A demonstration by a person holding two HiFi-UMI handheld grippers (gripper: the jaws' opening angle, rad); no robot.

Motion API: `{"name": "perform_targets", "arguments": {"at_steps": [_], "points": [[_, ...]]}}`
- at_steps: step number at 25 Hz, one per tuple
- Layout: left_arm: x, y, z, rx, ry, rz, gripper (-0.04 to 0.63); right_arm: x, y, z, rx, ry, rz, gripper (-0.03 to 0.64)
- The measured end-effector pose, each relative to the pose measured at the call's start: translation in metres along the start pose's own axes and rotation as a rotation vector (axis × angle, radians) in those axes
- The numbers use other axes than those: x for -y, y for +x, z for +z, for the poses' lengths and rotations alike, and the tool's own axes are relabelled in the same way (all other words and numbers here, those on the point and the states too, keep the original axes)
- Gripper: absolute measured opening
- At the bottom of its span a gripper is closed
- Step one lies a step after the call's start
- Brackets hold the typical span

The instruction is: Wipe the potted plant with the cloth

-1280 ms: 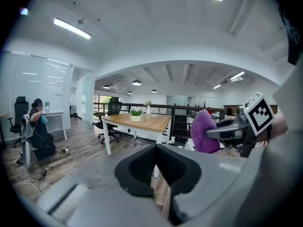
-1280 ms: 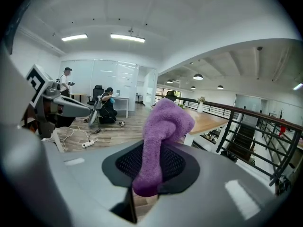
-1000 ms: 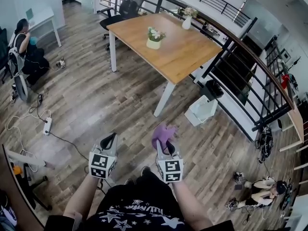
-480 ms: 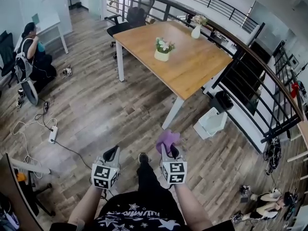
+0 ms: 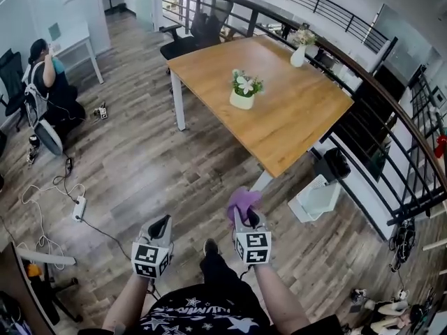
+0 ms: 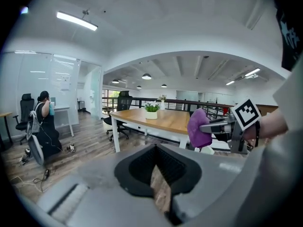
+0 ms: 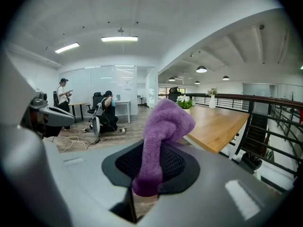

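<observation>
The potted plant (image 5: 243,91), white flowers in a cream pot, stands on the wooden table (image 5: 300,128) well ahead of both grippers. My right gripper (image 5: 244,217) is shut on a purple cloth (image 5: 241,201), which sticks up out of its jaws. In the right gripper view the cloth (image 7: 162,131) fills the middle, with the plant (image 7: 183,102) small behind it. My left gripper (image 5: 160,225) is shut with nothing in it, level with the right one over the floor. The left gripper view shows the plant (image 6: 151,110) far off and the cloth (image 6: 199,128) at right.
A white vase (image 5: 299,54) stands at the table's far end, and an office chair (image 5: 202,23) sits behind the table. A white bin (image 5: 316,197) and a black railing (image 5: 391,110) lie to the right. A person (image 5: 47,82) sits at left, with cables and a power strip (image 5: 78,206) on the floor.
Both grippers have moved forward over the floor together. The table and plant now sit nearer and lower in the head view. The cloth stays in the right gripper.
</observation>
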State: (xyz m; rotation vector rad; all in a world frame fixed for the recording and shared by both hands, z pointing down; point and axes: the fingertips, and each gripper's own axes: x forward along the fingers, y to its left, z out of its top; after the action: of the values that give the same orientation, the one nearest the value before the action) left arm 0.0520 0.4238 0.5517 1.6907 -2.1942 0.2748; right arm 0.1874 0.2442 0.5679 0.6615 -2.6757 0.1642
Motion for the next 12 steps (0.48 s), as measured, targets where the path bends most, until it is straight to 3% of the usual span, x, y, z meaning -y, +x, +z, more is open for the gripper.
{"name": "perform_targets", "arguments": {"at_steps": [12], "points": [[-0.026,0.137,0.063,-0.015,-0.027,-0.035,0.002,0.094,0.106,0.048,-0.022,0.037,-0.028,0.084]]}}
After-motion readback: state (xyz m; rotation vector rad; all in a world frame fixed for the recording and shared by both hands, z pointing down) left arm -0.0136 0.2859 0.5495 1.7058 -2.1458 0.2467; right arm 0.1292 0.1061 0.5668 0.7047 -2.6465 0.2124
